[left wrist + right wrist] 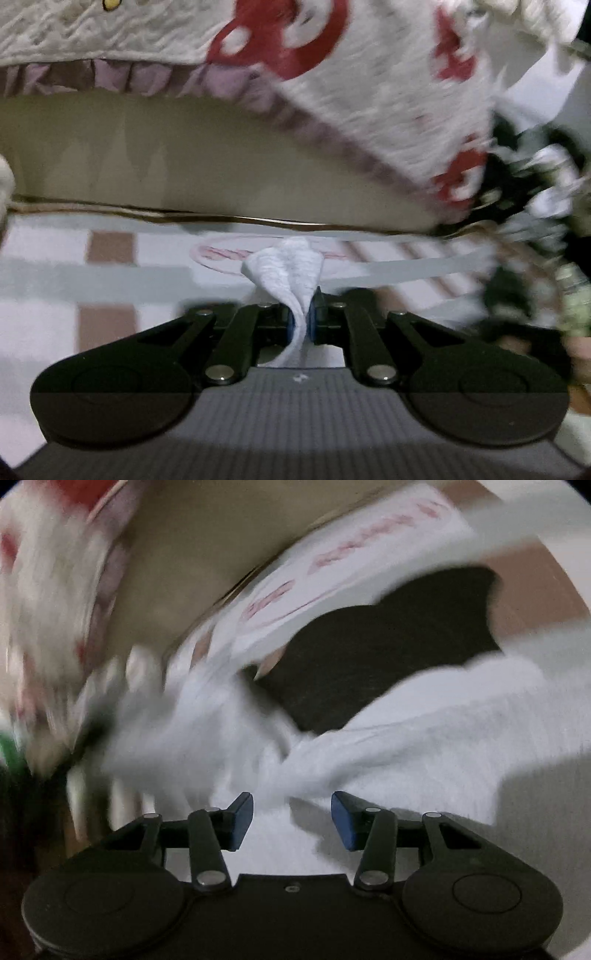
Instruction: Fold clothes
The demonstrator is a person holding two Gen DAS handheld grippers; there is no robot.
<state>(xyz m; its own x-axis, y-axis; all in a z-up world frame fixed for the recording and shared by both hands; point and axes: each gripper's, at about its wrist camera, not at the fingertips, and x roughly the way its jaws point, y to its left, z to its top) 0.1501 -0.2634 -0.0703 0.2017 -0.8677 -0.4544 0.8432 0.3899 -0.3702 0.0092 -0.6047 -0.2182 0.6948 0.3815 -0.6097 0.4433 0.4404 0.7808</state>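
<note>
Between the blue pads of the left gripper [301, 323], clamped tight, a twisted corner of the pale ribbed cotton garment [288, 269] hangs above the checked sheet [107, 247]. The right gripper [291, 819] stands wide open, gripping nothing, over the garment's rumpled bulk. Judged mid-spread: next, catch a second corner. A dark cloth [388, 657] and the red-printed white quilt [332, 74] crowd close.

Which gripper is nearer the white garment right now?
Left. The left gripper is shut on a twisted bit of the white garment, so it touches it. The right gripper is open, the garment lying just beyond its fingertips, ungripped.
</note>
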